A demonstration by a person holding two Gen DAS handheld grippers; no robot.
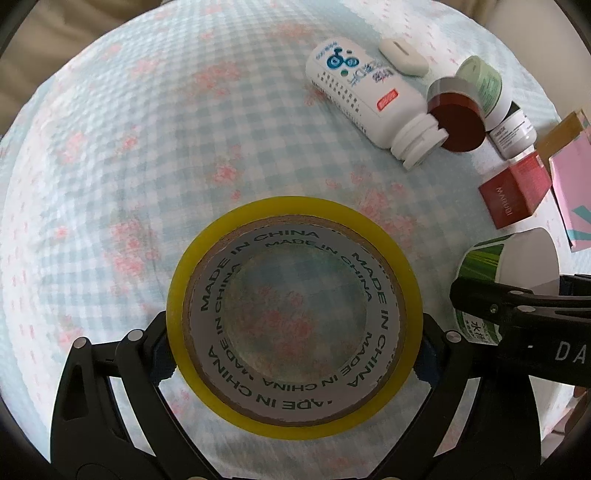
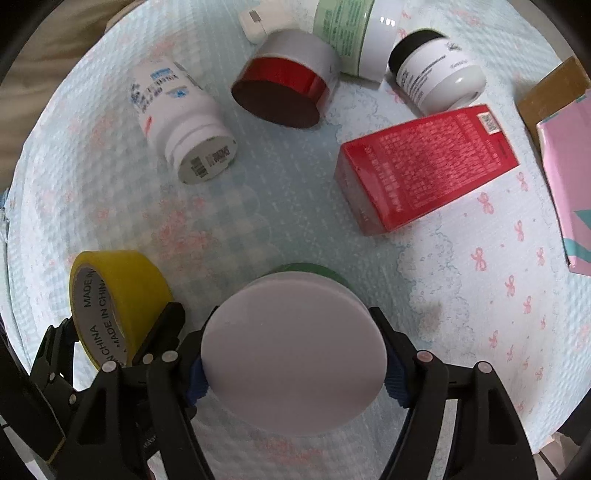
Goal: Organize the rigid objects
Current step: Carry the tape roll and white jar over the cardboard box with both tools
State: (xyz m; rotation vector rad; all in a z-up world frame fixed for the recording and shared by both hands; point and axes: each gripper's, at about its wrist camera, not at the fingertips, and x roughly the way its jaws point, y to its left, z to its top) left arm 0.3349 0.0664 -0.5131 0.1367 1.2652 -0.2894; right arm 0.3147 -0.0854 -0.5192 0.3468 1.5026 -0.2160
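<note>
My left gripper (image 1: pixel 295 354) is shut on a yellow tape roll (image 1: pixel 173 325), held flat above the checked cloth; the roll also shows in the right wrist view (image 2: pixel 122 295), with the left gripper's fingers around it. My right gripper (image 2: pixel 293 369) is shut on a green jar with a white lid (image 2: pixel 291 362), which also shows at the right of the left wrist view (image 1: pixel 517 258). On the cloth lie a white pill bottle (image 2: pixel 181 122), a red jar (image 2: pixel 288 85), a green-labelled jar (image 2: pixel 351 33), a black-and-white jar (image 2: pixel 436 74) and a red box (image 2: pixel 424 166).
A small white case (image 1: pixel 402 57) lies beyond the pill bottle. A pink box (image 2: pixel 569 177) and a brown box (image 2: pixel 550 96) lie at the right edge. The bedding (image 2: pixel 480 295) is soft and uneven, with beige fabric (image 1: pixel 55 55) at the far left.
</note>
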